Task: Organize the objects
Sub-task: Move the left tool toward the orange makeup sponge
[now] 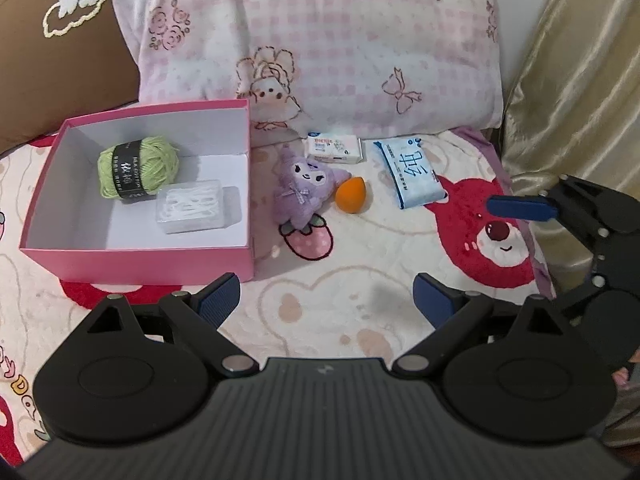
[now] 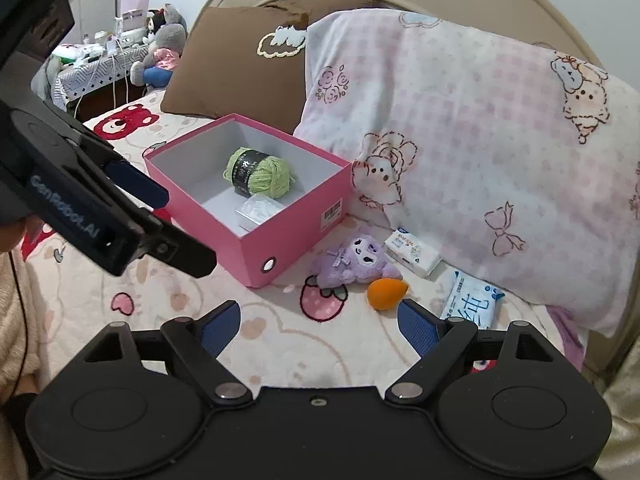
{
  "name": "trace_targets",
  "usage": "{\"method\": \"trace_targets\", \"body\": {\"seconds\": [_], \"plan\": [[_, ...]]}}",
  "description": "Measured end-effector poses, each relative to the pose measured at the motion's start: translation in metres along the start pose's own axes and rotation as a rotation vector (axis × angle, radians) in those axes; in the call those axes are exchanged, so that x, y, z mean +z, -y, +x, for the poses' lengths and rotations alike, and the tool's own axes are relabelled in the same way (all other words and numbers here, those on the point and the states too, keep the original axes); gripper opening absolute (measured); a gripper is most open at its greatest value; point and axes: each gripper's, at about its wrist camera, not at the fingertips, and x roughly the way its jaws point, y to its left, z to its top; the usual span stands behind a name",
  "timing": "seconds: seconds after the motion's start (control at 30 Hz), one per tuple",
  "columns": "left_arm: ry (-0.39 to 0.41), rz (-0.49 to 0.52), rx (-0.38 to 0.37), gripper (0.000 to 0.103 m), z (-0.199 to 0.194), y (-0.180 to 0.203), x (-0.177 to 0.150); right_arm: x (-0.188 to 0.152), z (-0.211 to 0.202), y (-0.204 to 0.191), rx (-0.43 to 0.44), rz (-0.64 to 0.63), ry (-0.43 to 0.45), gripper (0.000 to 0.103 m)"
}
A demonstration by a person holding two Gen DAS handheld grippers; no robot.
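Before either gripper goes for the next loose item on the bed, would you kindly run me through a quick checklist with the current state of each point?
1. Left gripper open and empty: ok.
2. Right gripper open and empty: ok.
3. Pink box has free floor beside the green yarn and clear plastic case: ok.
4. Loose items lie outside the box: purple plush, orange sponge, white packet, blue wipes pack: ok.
5. Sponge is clear of the plush for a clean pinch: not ok, they touch.
6. Grippers apart from each other: ok.
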Motion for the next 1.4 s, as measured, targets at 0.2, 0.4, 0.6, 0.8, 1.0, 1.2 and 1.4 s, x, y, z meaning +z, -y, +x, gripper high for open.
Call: {"method": "trace_targets", "body": {"seconds": [0.2, 0.4, 0.6, 0.8, 1.0, 1.2, 1.4], "plan": [[-0.010, 0.007, -0.011, 0.094, 0.029, 0.013, -0.002, -0.017, 0.026, 0.018, -0.002, 0.073, 0.065, 0.089], [0.043, -0.026, -0.008, 0.094, 0.054, 0.012, -0.001, -0.037, 0.059, 0.036, -0.045, 0.153, 0.028, 0.089], [0.045, -0.023, 0.019, 0.092, 0.082, 0.018, 0.004, -0.050, 0.082, 0.047, -0.060, 0.149, 0.025, 0.089], [0.054, -0.054, 0.014, 0.091, 0.108, 0.018, 0.007, -0.049, 0.095, 0.056, 0.072, 0.268, 0.021, 0.088], [0.140, -0.053, -0.064, 0.089, 0.117, 0.022, 0.009, -0.054, 0.109, 0.058, 0.085, 0.277, 0.066, 0.086], [0.126, -0.068, -0.061, 0.088, 0.135, 0.024, 0.016, -0.058, 0.107, 0.062, 0.082, 0.258, 0.145, 0.082], [0.102, 0.025, 0.014, 0.067, 0.169, 0.031, 0.023, -0.064, 0.125, 0.075, -0.025, 0.275, 0.152, 0.082]]}}
